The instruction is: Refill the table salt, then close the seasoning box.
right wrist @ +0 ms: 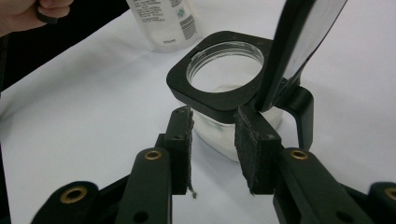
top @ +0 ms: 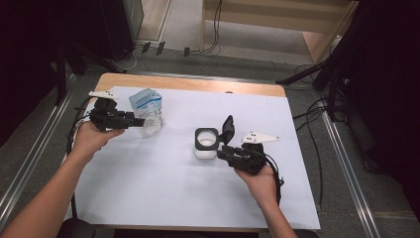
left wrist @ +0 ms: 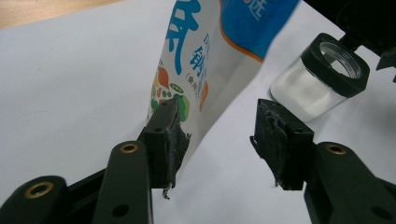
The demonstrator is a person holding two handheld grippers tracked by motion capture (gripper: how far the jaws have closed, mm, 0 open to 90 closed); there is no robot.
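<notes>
Left tongs [left wrist: 219,140]: jaws apart, one pad beside pouch [left wrist: 205,60], other clear of it, no pinch. Pouch stands upright on counter [top: 163,198] at far left. Right tongs [right wrist: 215,149]: jaws straddle corner of jar [right wrist: 224,88], grip can't be confirmed. Jar mid-counter, flip lid [right wrist: 299,42] up, white powder inside. Advice: clamp jar firm first, re-pinch pouch higher near top, keep lid clear of pour path.

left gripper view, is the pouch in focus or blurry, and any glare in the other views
Left gripper view: the pouch print is soft, the tool pads sharper. Right gripper view: the open lid of the jar carries a pale sheen. High view: evenly lit white table cover, dark surroundings, faint shadows.
</notes>
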